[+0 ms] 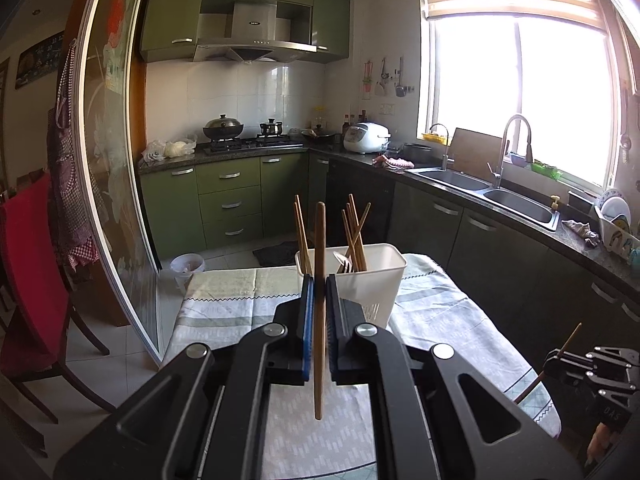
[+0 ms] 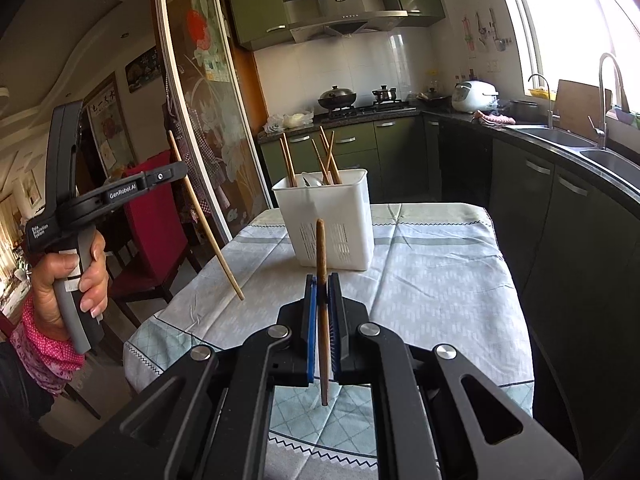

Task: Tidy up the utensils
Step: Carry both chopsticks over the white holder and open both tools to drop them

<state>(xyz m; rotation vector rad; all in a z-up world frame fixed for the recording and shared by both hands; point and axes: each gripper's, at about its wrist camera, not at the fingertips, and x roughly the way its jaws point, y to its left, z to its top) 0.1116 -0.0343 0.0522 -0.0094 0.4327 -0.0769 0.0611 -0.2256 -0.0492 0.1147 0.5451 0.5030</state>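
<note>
So two grippers here, each with its jaws clamped on one wooden chopstick. The left gripper (image 1: 319, 280) has a chopstick (image 1: 319, 312) pinched upright between its blue pads (image 1: 307, 312), top end poking well above them, bottom end hanging free over the tabletop (image 1: 224, 292). In the right wrist view that same gripper sits at the left, held up by a hand (image 2: 74, 284) with a pink dotted sleeve (image 2: 44, 352) at the wrist, and its chopstick slants down toward the cloth without touching it.

The right gripper (image 2: 322, 280) pinches the second chopstick (image 2: 322, 312), a darker one, nearly upright too. In the left wrist view the right gripper is mostly cut off at the lower right edge, only part of its stick showing.

Farther back on the checked cloth stands one white slotted utensil holder (image 2: 332, 220), near the far left part of the tabletop. I count about six chopsticks (image 1: 354, 232) already leaning in it, though they overlap so I'm not sure. Something pale, maybe spoons (image 1: 344, 262), sits inside as well, hard to make out.
</note>
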